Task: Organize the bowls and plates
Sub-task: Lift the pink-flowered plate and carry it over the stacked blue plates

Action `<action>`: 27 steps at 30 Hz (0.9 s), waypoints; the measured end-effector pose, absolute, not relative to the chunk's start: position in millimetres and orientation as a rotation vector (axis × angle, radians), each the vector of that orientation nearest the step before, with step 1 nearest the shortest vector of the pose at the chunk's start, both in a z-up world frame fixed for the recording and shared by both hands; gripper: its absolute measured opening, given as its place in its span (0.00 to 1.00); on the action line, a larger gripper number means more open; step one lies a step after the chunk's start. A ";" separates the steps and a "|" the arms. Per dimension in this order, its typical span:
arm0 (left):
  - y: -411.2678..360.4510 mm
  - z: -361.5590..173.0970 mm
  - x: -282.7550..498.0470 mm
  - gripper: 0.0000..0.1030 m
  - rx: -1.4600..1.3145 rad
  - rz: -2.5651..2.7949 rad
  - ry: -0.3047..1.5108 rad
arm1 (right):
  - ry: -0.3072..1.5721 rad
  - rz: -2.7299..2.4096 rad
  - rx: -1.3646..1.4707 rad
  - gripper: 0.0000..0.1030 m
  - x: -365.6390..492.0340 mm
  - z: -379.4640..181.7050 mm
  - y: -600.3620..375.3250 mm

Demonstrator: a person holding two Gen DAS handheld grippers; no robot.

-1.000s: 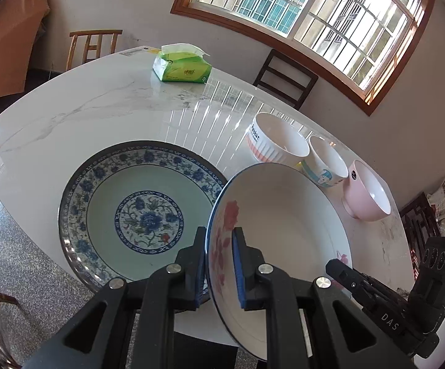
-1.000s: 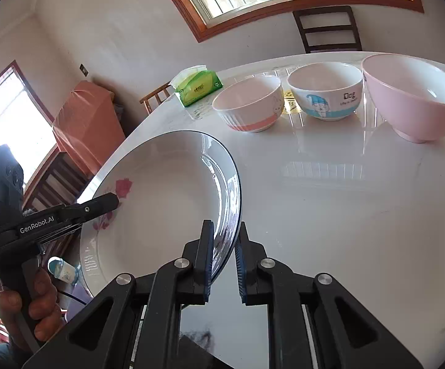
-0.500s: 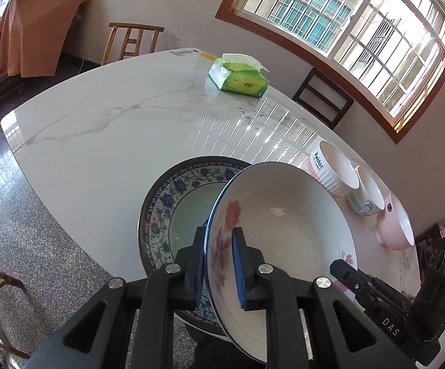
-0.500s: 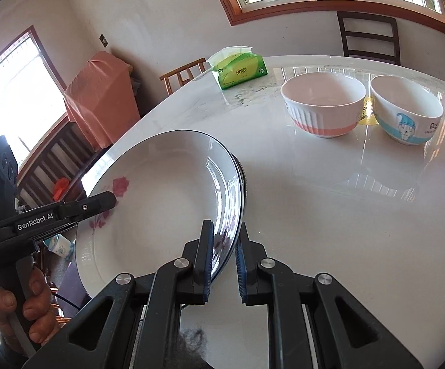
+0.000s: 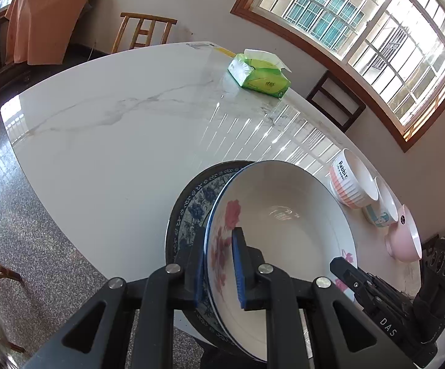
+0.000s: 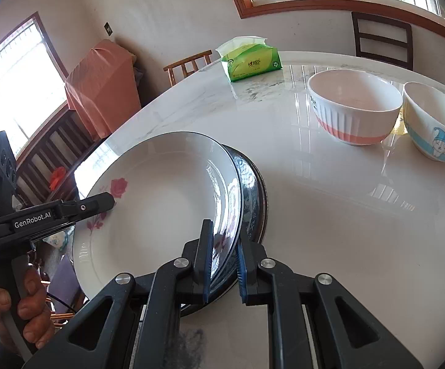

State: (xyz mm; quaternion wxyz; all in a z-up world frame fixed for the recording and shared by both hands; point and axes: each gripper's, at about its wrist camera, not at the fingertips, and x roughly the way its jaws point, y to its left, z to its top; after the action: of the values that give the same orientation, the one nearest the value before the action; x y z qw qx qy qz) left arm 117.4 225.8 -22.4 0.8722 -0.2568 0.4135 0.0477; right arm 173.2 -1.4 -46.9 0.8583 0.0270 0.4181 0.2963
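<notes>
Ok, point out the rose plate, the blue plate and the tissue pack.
rose plate (image 5: 287, 230): left wrist view, white inner well.
blue plate (image 5: 196, 203): left wrist view, patterned rim.
tissue pack (image 6: 253, 63): right wrist view, green front face.

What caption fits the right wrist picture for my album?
Two grippers hold a rose plate over a blue patterned plate, near two bowls.

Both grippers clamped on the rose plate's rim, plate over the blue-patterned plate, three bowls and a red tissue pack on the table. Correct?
Almost. The tissue pack is green, not red, as the right wrist view shows. The rest holds: left gripper and right gripper both clamp the rim of the rose plate over the blue-patterned plate. All three bowls show in the left wrist view.
</notes>
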 end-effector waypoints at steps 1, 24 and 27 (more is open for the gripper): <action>227.0 -23.5 117.6 0.15 -0.539 0.100 0.866 | 0.877 0.622 0.053 0.14 173.4 -47.3 -0.4; 232.5 -34.3 115.1 0.15 -0.527 0.105 0.850 | 0.837 0.642 0.013 0.14 170.5 -50.2 8.8; 231.5 -34.2 114.0 0.15 -0.510 0.111 0.839 | 0.831 0.645 0.006 0.14 170.2 -50.9 9.3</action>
State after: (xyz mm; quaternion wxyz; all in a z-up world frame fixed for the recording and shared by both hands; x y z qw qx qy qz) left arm 114.0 231.5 -34.2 0.8804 -0.2448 0.4027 0.0530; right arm 170.2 9.3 -50.9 0.8648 0.0029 0.3965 0.3081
